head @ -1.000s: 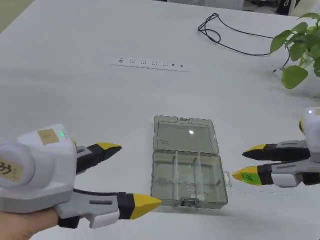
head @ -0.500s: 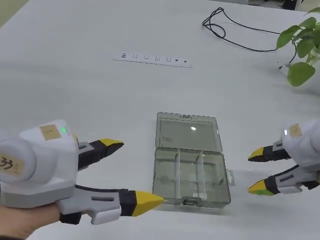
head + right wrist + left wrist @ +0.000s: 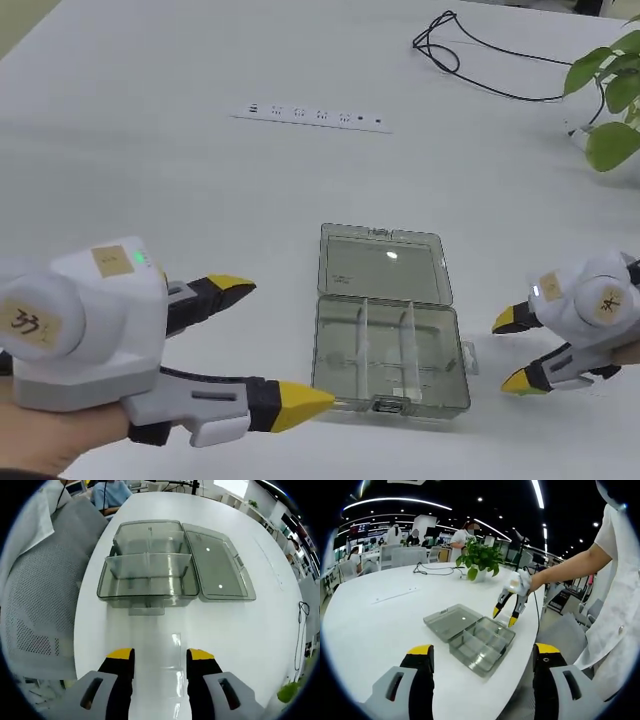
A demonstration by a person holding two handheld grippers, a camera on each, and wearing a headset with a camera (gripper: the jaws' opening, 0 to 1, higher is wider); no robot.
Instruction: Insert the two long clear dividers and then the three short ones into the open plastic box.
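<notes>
The right gripper (image 3: 161,654) is holding its jaws spread, pinching nothing, low over the worktop (image 3: 125,630). Between the jaw tips and just ahead of them a loose divider (image 3: 175,641) is lying flat on the worktop; it is clear and faint, so its outline is hard to follow. Farther ahead of these jaws the box (image 3: 147,587) is sitting open, and its lid (image 3: 217,565) is lying flat beside it, off to the right in the right gripper view. Two long dividers (image 3: 150,559) are standing inside the box, running crosswise to these jaws.

The left gripper (image 3: 484,650) is holding its jaws spread wide, also pinching nothing. The box is lying ahead of them, roughly in line with the gap between the tips. The right gripper is hovering past the box on its far side, with its tips pointing down at the worktop. A plant (image 3: 480,560) is standing well beyond both. From the head view, a power strip (image 3: 315,113) and a cable (image 3: 470,55) are lying well apart from the jaws, beyond the lid.
</notes>
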